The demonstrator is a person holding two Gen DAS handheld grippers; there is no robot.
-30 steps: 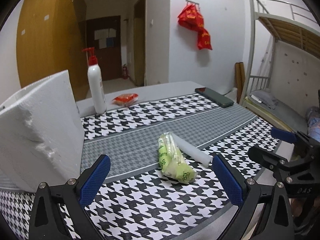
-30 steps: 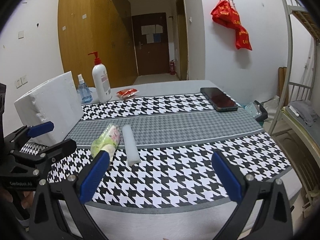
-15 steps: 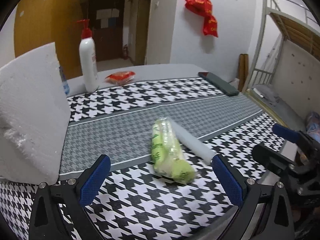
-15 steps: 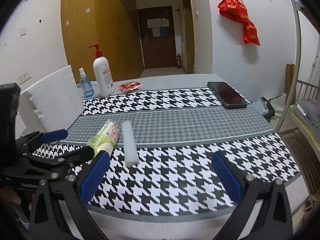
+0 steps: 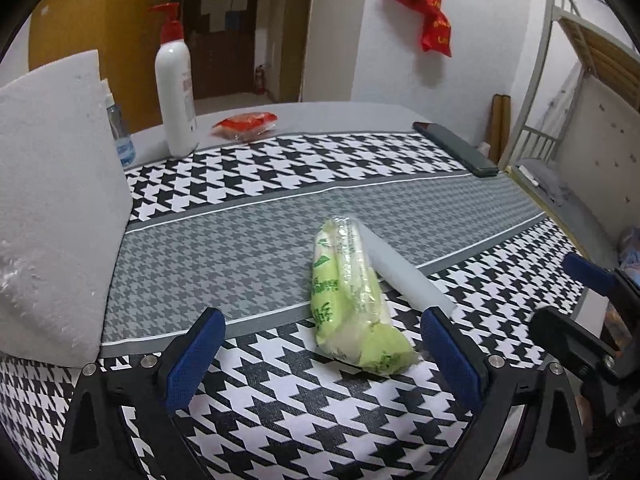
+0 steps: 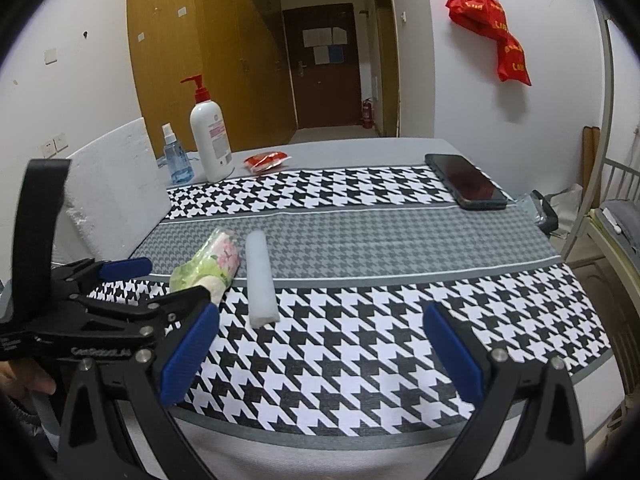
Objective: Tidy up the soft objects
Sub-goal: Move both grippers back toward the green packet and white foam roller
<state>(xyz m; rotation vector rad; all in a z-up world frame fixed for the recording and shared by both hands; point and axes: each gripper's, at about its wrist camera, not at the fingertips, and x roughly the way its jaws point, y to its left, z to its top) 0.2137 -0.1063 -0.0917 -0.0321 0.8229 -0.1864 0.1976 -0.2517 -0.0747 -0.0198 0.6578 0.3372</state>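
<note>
Tissue pack [image 5: 352, 300] lay touching foam roll [image 5: 404, 268] on desk [image 5: 240, 248]; my left tool [image 5: 320, 344], spread and empty, risked nudging the roll away.

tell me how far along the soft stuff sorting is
Nothing looks done: the green pack and the foam roll lie side by side on the cloth. Neither gripper holds anything: the left gripper is open right in front of the pack, the right gripper open nearby. Both picks and placings remain.
</note>
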